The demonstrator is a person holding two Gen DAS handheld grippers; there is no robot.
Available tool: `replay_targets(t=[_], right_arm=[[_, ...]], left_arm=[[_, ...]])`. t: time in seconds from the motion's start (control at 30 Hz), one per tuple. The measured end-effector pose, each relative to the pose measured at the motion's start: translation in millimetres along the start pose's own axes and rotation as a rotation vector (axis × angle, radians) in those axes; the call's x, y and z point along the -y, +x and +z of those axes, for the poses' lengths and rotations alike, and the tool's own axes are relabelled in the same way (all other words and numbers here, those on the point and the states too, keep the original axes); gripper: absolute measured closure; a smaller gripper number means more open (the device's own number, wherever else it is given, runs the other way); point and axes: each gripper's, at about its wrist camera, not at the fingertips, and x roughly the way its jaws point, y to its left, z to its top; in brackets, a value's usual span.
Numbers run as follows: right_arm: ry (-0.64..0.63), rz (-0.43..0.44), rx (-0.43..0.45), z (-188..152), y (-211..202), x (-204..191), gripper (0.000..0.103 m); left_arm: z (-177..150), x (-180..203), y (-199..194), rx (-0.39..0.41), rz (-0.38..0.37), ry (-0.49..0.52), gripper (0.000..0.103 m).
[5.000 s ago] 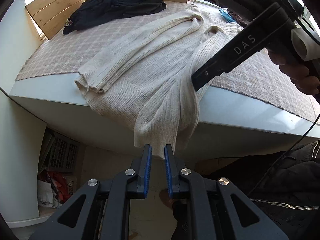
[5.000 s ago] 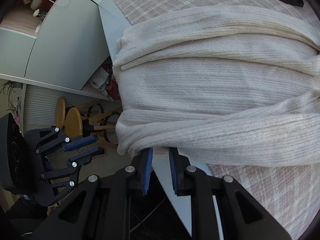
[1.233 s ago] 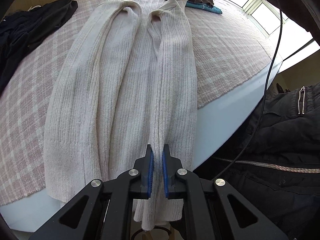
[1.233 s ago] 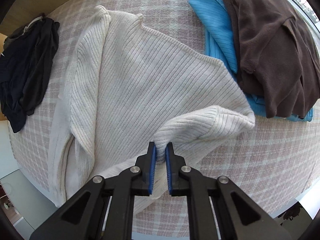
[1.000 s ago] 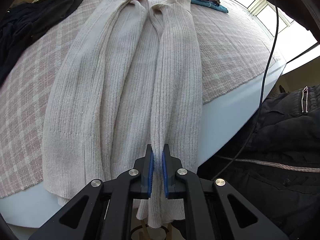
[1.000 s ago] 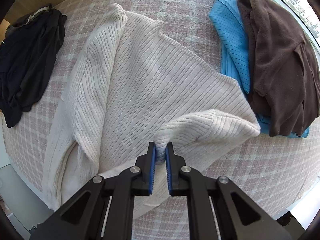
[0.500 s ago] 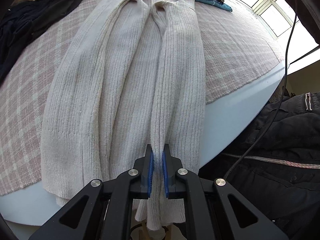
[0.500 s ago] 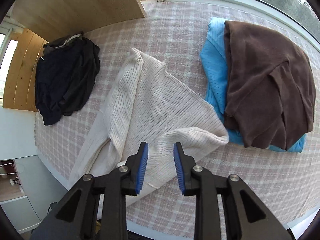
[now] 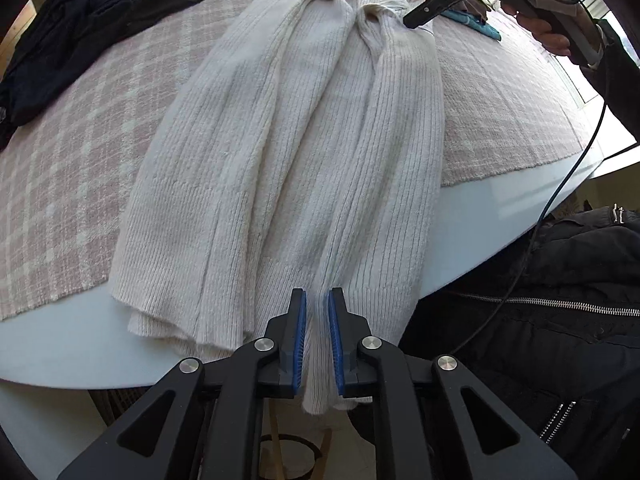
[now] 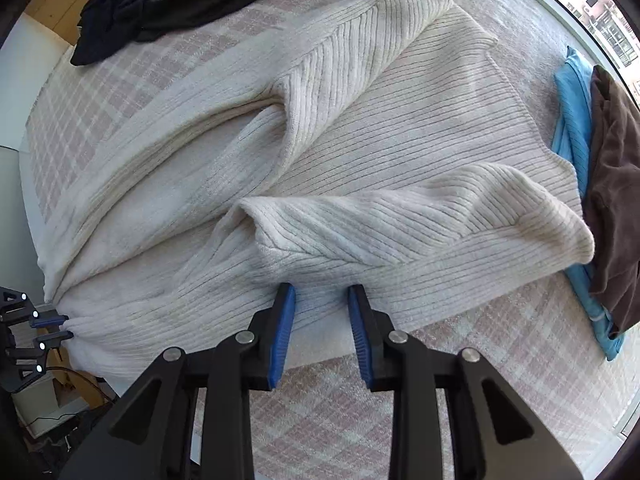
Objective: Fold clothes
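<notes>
One cream ribbed sweater (image 9: 304, 152), lying lengthwise across the plaid-covered bench (image 9: 76, 128), hem overhanging at lower centre of the frame. Left gripper (image 9: 317, 344): fingers pinching the hem. Right gripper (image 10: 321, 320): fingers spread, empty, near the folded-in sleeve (image 10: 400, 224). Handling advice: keep the hem taut and regrip at the shoulder edge so the fold stays square.

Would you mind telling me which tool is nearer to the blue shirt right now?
Right. The right tool sits at the sweater's shoulder near the blue shirt; the left tool holds its far hem.
</notes>
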Motion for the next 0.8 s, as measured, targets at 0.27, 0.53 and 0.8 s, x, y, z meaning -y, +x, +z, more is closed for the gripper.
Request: replay_targets(t=[0.27, 0.53, 0.8], right_arm=[[-0.243, 0.116, 0.047, -37.9, -17.3, -79.6, 0.075], [-0.255, 0.090, 0.025, -44.0, 15.1, -106.6, 0.075], [-0.127, 0.254, 0.062, -33.8, -26.0, -47.9, 0.074]], left_arm=[[-46.1, 3.5, -42.0, 0.116, 0.030, -0.175, 0.096], [-27.0, 34.0, 5.9, 0.117, -0.025, -0.171, 0.092], [-21.6, 14.8, -45.1, 0.178, 0.090, -0.185, 0.096]])
